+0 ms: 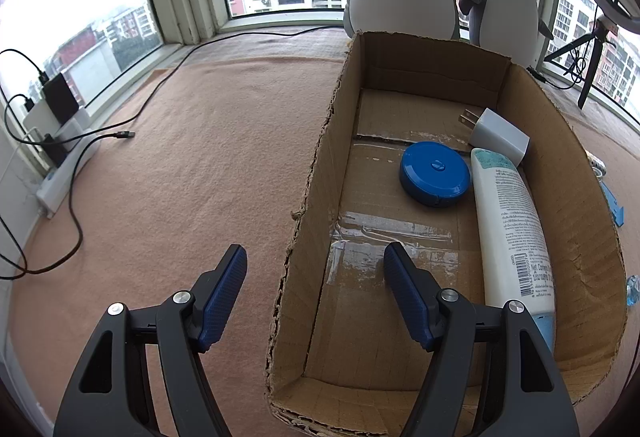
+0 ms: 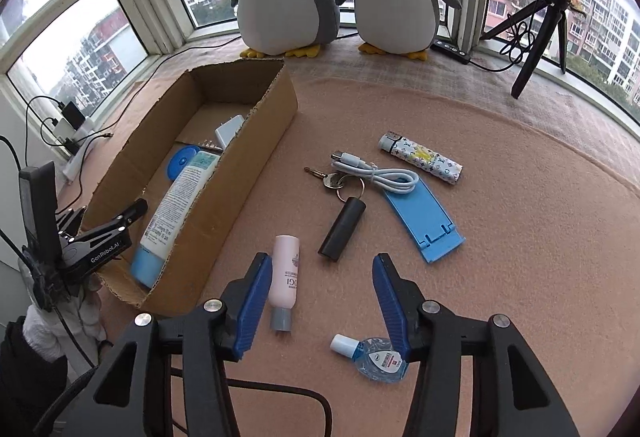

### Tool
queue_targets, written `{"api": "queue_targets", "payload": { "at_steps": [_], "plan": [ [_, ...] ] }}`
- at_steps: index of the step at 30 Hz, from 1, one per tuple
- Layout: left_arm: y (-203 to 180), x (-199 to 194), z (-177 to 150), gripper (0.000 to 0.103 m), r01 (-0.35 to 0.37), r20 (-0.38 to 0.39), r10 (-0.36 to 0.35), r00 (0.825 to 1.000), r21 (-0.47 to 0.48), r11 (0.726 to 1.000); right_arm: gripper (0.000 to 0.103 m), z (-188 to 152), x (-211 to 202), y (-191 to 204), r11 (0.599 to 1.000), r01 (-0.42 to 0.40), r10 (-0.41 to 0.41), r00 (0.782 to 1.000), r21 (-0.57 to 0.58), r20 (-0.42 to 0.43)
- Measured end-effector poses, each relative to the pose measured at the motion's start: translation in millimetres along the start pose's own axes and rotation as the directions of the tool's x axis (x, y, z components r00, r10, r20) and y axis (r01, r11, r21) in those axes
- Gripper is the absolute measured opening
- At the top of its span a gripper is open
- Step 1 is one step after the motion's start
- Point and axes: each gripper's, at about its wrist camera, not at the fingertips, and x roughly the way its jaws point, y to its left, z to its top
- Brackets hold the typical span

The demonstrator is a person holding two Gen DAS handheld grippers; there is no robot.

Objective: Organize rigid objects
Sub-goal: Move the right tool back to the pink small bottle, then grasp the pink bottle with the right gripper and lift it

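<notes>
Left wrist view: a cardboard box (image 1: 440,197) fills the centre and right of the frame, standing on a pink-carpeted counter (image 1: 200,157). Inside it lie a white tube (image 1: 512,229) along the right wall, a round blue case (image 1: 435,173) just left of the tube's upper end, and a white plug (image 1: 498,135) at the upper right of the box floor, touching the tube's top. The left hand-held gripper (image 1: 316,293) sits at the bottom of the frame, wide open and holding nothing; its left finger is over the carpet, its right finger over the box floor, the box's left wall between them.

Right wrist view: the box (image 2: 224,173) runs from the upper centre to the lower left, with the tube (image 2: 176,205), case (image 2: 182,161) and plug (image 2: 229,131) inside. On the carpet (image 2: 520,237) right of it lie a pink bottle (image 2: 285,277), a black cylinder (image 2: 342,229) on a key ring, a white cable (image 2: 372,173), a blue stand (image 2: 424,221), a patterned lighter (image 2: 420,157) and a small clear-blue bottle (image 2: 372,357). The right hand-held gripper (image 2: 320,305) is at the bottom centre, wide open and empty; the pink bottle lies just beside its left finger, and the clear-blue bottle is partly behind its right finger. The left hand-held gripper (image 2: 120,221) shows at the left edge, by the box's near end.
</notes>
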Motion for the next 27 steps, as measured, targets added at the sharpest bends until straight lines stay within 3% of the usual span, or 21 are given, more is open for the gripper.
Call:
{"api": "queue_targets", "payload": {
  "at_steps": [18,24,27],
  "plan": [
    [0.3,0.0,-0.1,0.071,0.001,0.0,-0.001,1.0,0.0,1.0,0.034,-9.5,47.6,21.5,0.999,0.0,-0.006,0.993,-0.053,-0.118],
    [0.1,0.0,0.1,0.071,0.002,0.0,-0.002,1.0,0.0,1.0,0.028,-9.7,53.9,26.8,0.996,0.029,-0.041,0.991,-0.09,-0.13],
    [0.5,0.0,0.0,0.071,0.002,0.0,-0.002,1.0,0.0,1.0,0.02,-9.1,54.6,27.5,0.995,0.039,-0.052,0.99,-0.097,-0.128]
  ]
}}
